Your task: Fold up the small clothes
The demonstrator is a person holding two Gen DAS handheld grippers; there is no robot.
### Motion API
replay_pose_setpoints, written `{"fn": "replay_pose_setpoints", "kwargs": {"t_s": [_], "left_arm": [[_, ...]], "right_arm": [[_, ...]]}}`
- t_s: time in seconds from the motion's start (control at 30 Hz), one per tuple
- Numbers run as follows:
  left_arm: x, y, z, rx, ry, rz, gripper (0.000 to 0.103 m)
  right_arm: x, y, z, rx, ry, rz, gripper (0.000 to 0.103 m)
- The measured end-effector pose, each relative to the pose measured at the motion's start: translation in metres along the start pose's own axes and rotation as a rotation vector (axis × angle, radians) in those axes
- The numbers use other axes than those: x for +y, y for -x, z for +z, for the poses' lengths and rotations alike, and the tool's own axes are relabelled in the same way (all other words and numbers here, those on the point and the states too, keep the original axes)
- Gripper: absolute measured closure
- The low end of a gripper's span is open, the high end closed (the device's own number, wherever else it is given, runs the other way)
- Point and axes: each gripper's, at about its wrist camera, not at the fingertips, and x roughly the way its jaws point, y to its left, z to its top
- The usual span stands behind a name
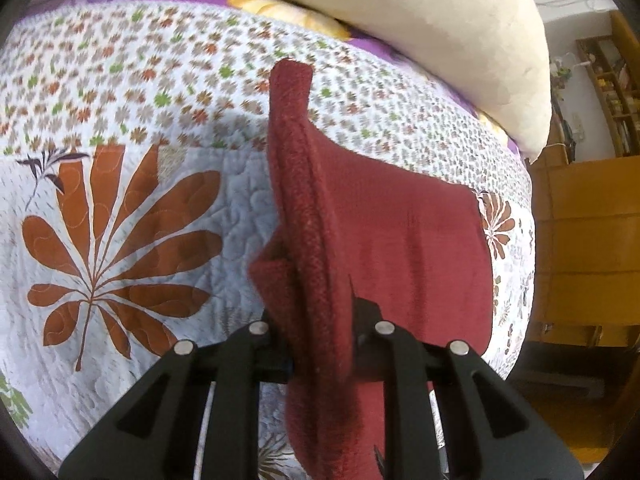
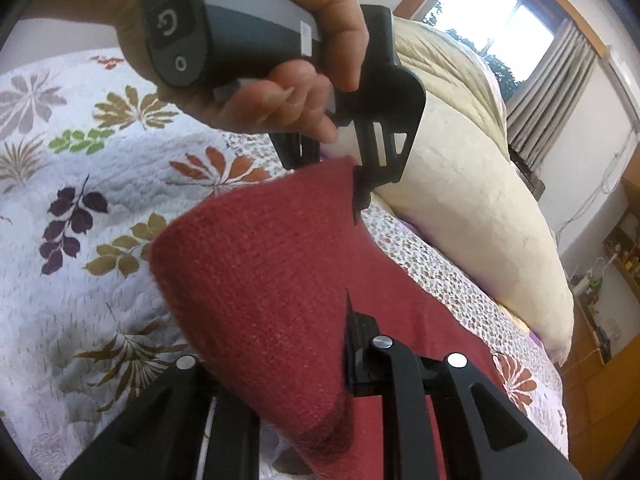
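The fingertips of both black two-finger grippers are hidden by the dark red knitted cloth; its lower end is cut off.

A dark red knitted garment is hanging in the air above the bed, gathered into thick vertical folds. In the left wrist view its ribbed edge is standing up toward 12 o'clock, while a smoother panel is spreading out toward 3 o'clock. In the right wrist view the same cloth is stretching taut from 6 o'clock up toward 12 o'clock, and its lower part is trailing off toward 4 o'clock.
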Motion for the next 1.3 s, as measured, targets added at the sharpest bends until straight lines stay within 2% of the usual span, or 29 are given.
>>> {"fn": "replay_pose_setpoints", "kwargs": {"t_s": [0.67, 1.3], "left_arm": [[-0.073, 0.032, -0.003, -0.033, -0.067, 0.084, 0.087], [-0.162, 0.028, -0.007, -0.04, -0.146, 0.131, 0.087]], "right_arm": [[-0.053, 0.026, 0.008, -0.018, -0.13, 0.0, 0.086], [-0.117, 0.046, -0.013, -0.017, -0.253, -0.018, 0.087]]}}
